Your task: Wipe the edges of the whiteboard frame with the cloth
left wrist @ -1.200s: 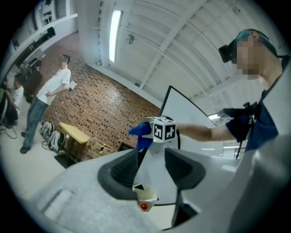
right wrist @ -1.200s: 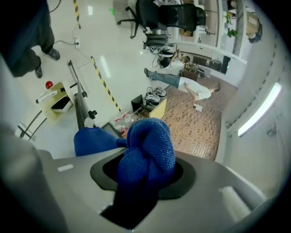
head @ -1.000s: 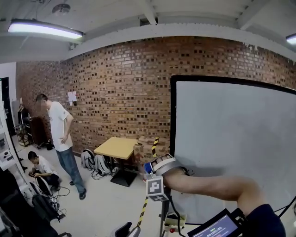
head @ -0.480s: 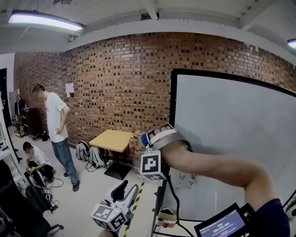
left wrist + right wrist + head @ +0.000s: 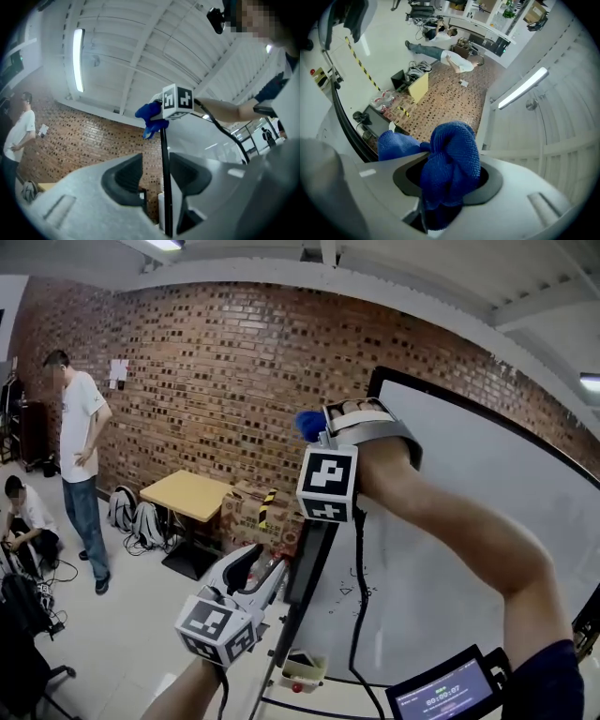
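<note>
The right tongs clamp a bunched blue cloth, which bulges out past their tips. A black whiteboard frame curves just beside the cloth at left. Beyond are a brick wall, a wooden table and a standing person.

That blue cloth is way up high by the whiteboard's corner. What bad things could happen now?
The cloth is only a bunched wad in the right hand-held gripper, so rubbing along the whiteboard frame might tug it loose. The black cable hanging from that gripper crosses the board and could snag on the frame, or on the left hand-held gripper below.
</note>
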A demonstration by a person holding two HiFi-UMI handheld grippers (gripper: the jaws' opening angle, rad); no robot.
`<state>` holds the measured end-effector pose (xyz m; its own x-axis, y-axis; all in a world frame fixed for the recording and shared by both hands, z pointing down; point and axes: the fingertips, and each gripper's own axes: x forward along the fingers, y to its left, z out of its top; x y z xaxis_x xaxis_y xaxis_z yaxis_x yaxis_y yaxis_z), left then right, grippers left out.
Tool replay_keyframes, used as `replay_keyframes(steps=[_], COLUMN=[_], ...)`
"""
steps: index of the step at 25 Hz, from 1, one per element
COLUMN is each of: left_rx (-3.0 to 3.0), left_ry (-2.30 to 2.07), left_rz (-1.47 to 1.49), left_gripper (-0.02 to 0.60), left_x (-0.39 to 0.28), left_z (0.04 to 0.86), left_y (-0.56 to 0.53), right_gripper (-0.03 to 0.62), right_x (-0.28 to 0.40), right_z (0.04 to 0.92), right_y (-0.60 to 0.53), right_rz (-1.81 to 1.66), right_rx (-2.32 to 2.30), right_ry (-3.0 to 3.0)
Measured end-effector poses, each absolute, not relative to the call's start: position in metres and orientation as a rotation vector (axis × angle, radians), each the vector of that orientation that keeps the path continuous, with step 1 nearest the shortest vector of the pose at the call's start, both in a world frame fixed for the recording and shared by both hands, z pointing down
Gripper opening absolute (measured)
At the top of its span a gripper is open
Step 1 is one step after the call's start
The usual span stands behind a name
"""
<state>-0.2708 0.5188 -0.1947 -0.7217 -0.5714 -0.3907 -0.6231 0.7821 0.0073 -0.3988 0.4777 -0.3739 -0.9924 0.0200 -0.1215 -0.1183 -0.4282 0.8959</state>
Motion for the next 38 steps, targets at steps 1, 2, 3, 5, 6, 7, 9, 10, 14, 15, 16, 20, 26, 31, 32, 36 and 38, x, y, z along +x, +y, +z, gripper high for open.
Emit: replay_keyframes(steps=[1,2,3,5,6,7,9,10,14,15,16,20,26,31,32,36,38], left_rx=[-0.919,-0.931,-0.943,-0.965,-0.974,-0.979,-0.979,-0.976,-0.948,-0.946,-0.943,-0.942,-0.958,-0.963,-0.969,-0.988,-1.011], left_ry=[2.595,2.585,2.573,2.549,2.537,2.525,2.499,2.485,2.425,2.408,2.393,2.359,2.304,2.299,2.307,2.295,2.280], left_rz=[0.191,0.183,0.172,0.142,0.125,0.104,0.049,0.014,-0.099,-0.108,-0.112,-0.151,-0.302,-0.398,-0.402,-0.402,-0.402], left_gripper=[0.183,0.183,0.183,0.183,0.183,0.183,0.183,0.183,0.183,0.183,0.176,0.149,0.149,0.149,0.149,0.149,0.149], left_x=[-0.271,-0.271,-0.271,-0.268,-0.266,-0.265,-0.261,-0.260,-0.262,-0.265,-0.267,-0.277,-0.288,-0.301,-0.301,-0.272,-0.249], left_z=[-0.200,-0.206,-0.213,-0.228,-0.237,-0.246,-0.266,-0.277,-0.332,-0.348,-0.364,-0.425,-0.474,-0.504,-0.512,-0.511,-0.500], left_y=[0.516,0.514,0.511,0.505,0.502,0.500,0.496,0.495,0.492,0.494,0.496,0.495,0.454,0.422,0.416,0.395,0.383], right_gripper=[0.173,0.173,0.173,0.173,0.173,0.173,0.173,0.173,0.173,0.173,0.172,0.172,0.172,0.170,0.169,0.169,0.169], right_x=[-0.398,-0.396,-0.394,-0.387,-0.383,-0.380,-0.374,-0.371,-0.369,-0.369,-0.370,-0.371,-0.373,-0.370,-0.367,-0.335,-0.314], right_z=[-0.390,-0.407,-0.424,-0.456,-0.470,-0.484,-0.508,-0.519,-0.549,-0.552,-0.556,-0.567,-0.557,-0.571,-0.576,-0.567,-0.555], right_y=[0.478,0.478,0.478,0.477,0.477,0.477,0.478,0.477,0.452,0.443,0.434,0.389,0.313,0.282,0.276,0.257,0.245], right_rz=[2.546,2.502,2.450,2.338,2.286,2.237,2.145,2.097,1.866,1.802,1.740,1.611,1.413,1.263,1.244,1.203,1.187], right_rx=[-0.159,-0.174,-0.185,-0.180,-0.171,-0.161,-0.139,-0.121,0.023,0.070,0.106,0.133,0.177,0.240,0.242,0.202,0.180], right_ry=[1.646,1.663,1.688,1.758,1.792,1.823,1.892,1.936,2.203,2.276,2.341,2.533,2.784,2.894,2.909,2.919,2.931])
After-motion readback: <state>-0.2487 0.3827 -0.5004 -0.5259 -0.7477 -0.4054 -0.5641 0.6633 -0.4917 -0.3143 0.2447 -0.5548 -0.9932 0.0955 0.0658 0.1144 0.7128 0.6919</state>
